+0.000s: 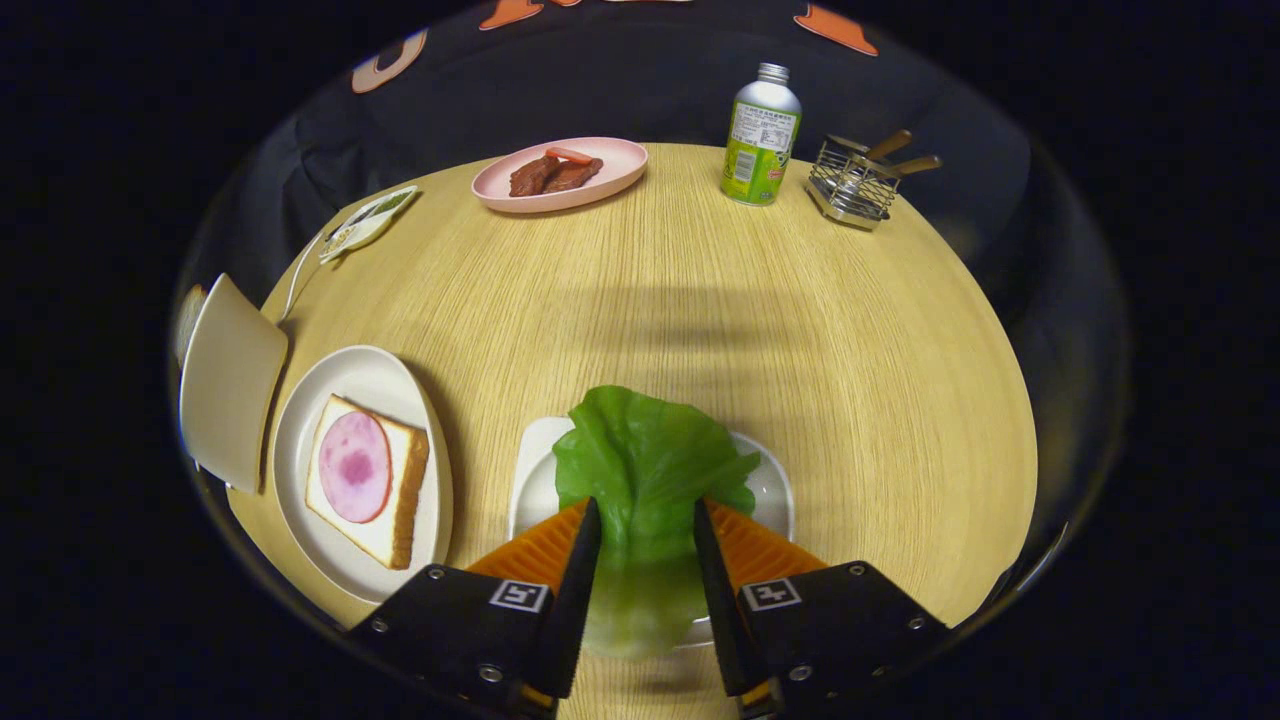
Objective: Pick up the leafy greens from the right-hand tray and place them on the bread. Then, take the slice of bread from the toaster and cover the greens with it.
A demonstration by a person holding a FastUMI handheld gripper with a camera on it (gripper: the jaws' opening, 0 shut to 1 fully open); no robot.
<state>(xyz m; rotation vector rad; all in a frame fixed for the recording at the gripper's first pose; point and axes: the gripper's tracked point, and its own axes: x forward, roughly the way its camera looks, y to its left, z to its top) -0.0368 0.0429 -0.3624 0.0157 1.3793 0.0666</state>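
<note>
A green lettuce leaf (645,470) lies over the small white tray (775,490) just ahead of me. Its pale stem end runs back between my fingers. My gripper (647,510) is narrowed onto the leaf, and both orange-backed fingers (585,545) press against its sides. To the left of the tray, a white plate (300,440) holds a slice of bread (400,500) topped with a round pink slice of ham (354,467). Further left, at the table's edge, stands a cream toaster (228,380) with a slice of bread (188,318) showing at its far side.
Across the round wooden table sit a pink plate (620,165) with brown meat pieces, a green-and-white bottle (760,135) and a wire basket (850,185) with wooden-handled utensils. A small packet (368,222) lies at the far left, by the toaster's cord.
</note>
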